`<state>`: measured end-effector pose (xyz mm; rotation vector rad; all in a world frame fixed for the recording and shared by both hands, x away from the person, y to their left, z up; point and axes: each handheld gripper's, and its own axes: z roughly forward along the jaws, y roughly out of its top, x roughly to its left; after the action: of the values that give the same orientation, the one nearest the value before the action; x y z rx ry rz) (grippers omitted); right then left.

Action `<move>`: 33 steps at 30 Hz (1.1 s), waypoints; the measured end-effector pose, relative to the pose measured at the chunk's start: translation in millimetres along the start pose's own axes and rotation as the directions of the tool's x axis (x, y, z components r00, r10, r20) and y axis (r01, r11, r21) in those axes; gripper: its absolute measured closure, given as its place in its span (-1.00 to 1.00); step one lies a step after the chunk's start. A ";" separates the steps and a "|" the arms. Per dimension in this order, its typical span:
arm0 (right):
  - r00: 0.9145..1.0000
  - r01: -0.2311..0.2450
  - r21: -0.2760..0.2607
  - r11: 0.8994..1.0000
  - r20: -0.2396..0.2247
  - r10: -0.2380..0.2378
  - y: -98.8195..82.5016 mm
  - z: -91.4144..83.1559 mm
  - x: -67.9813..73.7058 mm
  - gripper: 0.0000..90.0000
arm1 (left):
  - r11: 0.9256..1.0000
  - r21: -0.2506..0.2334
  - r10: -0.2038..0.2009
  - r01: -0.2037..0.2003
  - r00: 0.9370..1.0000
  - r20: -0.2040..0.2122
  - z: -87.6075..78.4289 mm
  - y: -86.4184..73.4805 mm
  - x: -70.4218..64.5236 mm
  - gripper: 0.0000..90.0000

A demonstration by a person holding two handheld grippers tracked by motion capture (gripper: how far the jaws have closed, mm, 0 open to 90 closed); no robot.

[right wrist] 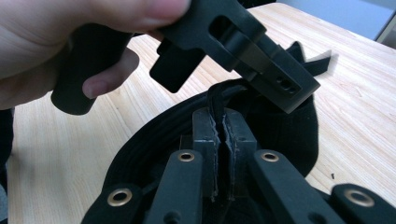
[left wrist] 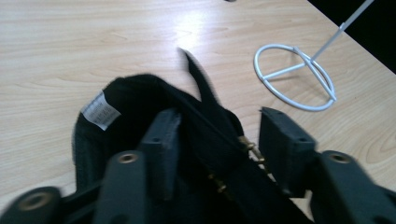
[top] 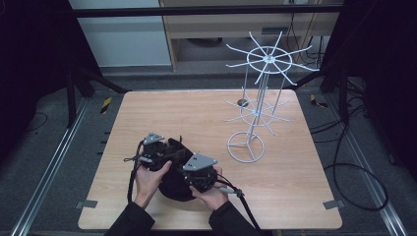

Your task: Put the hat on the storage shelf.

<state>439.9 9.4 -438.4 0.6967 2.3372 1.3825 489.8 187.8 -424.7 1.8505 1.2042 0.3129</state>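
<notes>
While fingers [right wrist: 205, 135] pinch it, soft black cap [right wrist: 280, 126] crumples.

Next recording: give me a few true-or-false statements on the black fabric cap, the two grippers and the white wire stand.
1. The right gripper is shut on the black fabric cap. True.
2. The left gripper is clamped on the cap's strap. False: its jaws stand open, with the strap between them.
3. The white wire stand stands upright on the wooden table. True.
4. The cap hangs on the stand. False: it lies on the table, apart from the stand.
</notes>
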 end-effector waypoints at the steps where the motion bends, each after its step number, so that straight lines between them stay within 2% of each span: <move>1: 1.000 0.001 -0.001 1.000 -0.003 -0.001 -0.2 0.5 0.4 0.90 | 1.000 -0.002 -0.007 0.007 1.000 0.001 -0.7 0.3 0.3 0.34; 2: 1.000 0.001 -0.001 1.000 -0.004 -0.001 -0.4 1.0 0.9 0.90 | 1.000 -0.003 -0.012 0.012 1.000 0.002 -1.2 0.6 0.8 0.44; 8: 1.000 -0.013 0.003 1.000 -0.009 0.013 -0.1 1.9 1.0 0.87 | 1.000 -0.016 -0.018 0.018 1.000 0.005 -6.2 0.4 2.9 0.61; 12: 0.999 -0.036 -0.014 0.999 -0.024 0.036 1.3 -1.9 0.1 0.60 | 0.999 -0.045 -0.010 0.010 1.000 0.004 -11.2 0.0 3.7 0.66; 14: 0.998 -0.048 -0.034 0.998 -0.037 0.047 4.3 -12.9 -2.0 0.43 | 0.998 -0.067 -0.013 0.014 1.000 0.016 -16.8 0.8 5.4 0.69; 15: 0.998 -0.048 -0.034 0.998 -0.037 0.047 4.3 -12.9 -2.0 0.43 | 0.998 -0.067 -0.013 0.014 1.000 0.016 -16.8 0.8 5.4 0.69; 17: 0.997 -0.071 -0.080 0.994 -0.032 0.069 8.9 -31.1 -9.4 0.32 | 0.996 -0.091 -0.010 0.013 0.999 0.035 -27.1 3.3 7.3 0.70; 18: 0.997 -0.071 -0.080 0.994 -0.032 0.069 8.9 -31.1 -9.4 0.32 | 0.996 -0.091 -0.010 0.013 0.999 0.035 -27.1 3.3 7.3 0.71; 20: 0.996 -0.091 -0.118 0.989 -0.006 0.090 13.0 -47.3 -19.9 0.24 | 0.994 -0.108 -0.005 0.010 0.999 0.044 -33.5 5.3 7.4 0.71; 24: 0.993 -0.112 -0.137 0.984 0.023 0.116 12.0 -59.5 -32.7 0.17 | 0.990 -0.143 0.015 -0.004 0.997 0.073 -47.2 10.6 6.4 0.77; 27: 0.993 -0.114 -0.125 0.986 0.029 0.118 5.1 -57.5 -36.1 0.15 | 0.986 -0.167 0.038 -0.024 0.996 0.085 -55.5 14.6 3.7 0.78; 33: 0.991 -0.124 -0.079 0.989 0.038 0.127 -9.7 -37.2 -38.4 0.08 | 0.980 -0.187 0.088 -0.065 0.990 0.113 -68.5 20.4 -5.7 0.79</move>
<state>450.1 -43.0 -428.0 0.8550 2.2288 1.4863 457.3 216.7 -367.7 1.7326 0.9900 0.3382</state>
